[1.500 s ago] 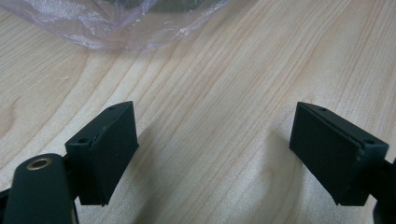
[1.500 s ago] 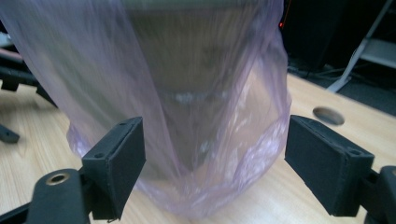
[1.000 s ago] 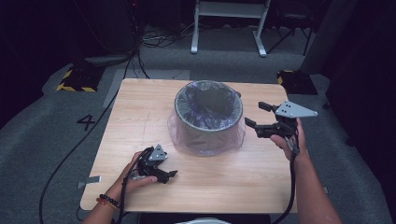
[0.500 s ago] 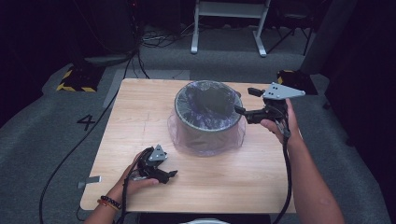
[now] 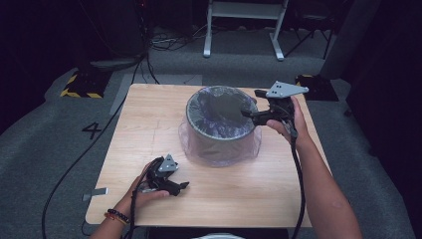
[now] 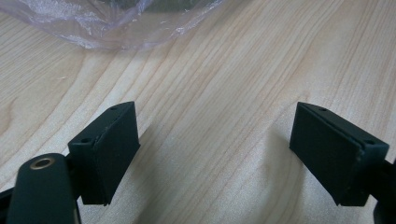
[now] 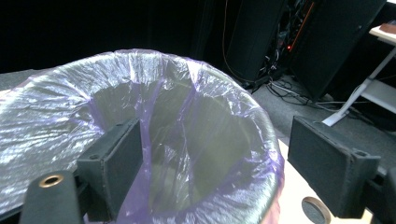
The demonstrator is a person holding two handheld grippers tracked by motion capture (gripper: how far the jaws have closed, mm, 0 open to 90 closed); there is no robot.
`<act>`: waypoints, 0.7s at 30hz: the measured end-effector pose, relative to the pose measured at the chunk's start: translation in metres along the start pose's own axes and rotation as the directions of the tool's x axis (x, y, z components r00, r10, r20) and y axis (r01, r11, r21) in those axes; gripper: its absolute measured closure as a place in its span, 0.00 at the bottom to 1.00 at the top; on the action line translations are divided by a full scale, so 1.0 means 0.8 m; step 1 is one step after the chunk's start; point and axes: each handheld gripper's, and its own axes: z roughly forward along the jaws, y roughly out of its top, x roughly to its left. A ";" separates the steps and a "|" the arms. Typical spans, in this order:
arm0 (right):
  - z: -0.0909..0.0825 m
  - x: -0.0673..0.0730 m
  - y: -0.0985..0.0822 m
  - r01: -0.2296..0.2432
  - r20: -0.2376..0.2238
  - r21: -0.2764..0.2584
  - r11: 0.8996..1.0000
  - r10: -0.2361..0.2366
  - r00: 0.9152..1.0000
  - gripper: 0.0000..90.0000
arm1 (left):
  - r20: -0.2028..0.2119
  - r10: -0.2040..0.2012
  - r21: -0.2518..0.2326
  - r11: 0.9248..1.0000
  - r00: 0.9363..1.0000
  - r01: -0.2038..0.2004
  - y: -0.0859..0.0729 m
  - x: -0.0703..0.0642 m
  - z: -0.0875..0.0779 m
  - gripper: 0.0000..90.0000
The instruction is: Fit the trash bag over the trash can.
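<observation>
Where the table carries its load, we see a round bin near the middle, lined with a thin purple-tinted plastic bag whose top is folded over the rim and whose skirt spreads on the wood around the base. We hold the right claw raised at the bin's right rim, jaws wide and gripping nothing; in the right gripper view one jaw stands over the bag-lined opening and the other outside the rim. We rest the left claw on the table near its front edge, apart from the bin, jaws wide over bare wood, with the bag's hem just ahead.
</observation>
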 end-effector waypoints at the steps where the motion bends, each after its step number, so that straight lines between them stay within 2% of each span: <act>1: 0.002 0.000 0.001 0.000 -0.003 0.000 1.000 0.000 1.000 0.20 | 0.000 0.000 0.000 1.000 1.000 0.000 0.000 0.000 0.000 0.17; 6: 0.011 0.001 0.002 -0.005 -0.010 0.008 1.000 0.005 1.000 0.20 | 0.000 0.000 0.000 1.000 1.000 0.000 0.000 0.000 0.000 0.17; 17: 0.031 0.008 0.008 0.017 -0.030 0.046 0.999 -0.016 0.999 0.21 | 0.001 0.000 0.001 1.000 1.000 0.000 0.000 0.000 0.000 0.17; 21: 0.040 0.010 0.009 0.001 -0.047 0.060 0.998 0.002 0.999 0.21 | 0.002 0.000 0.001 1.000 1.000 0.000 0.000 0.000 0.000 0.17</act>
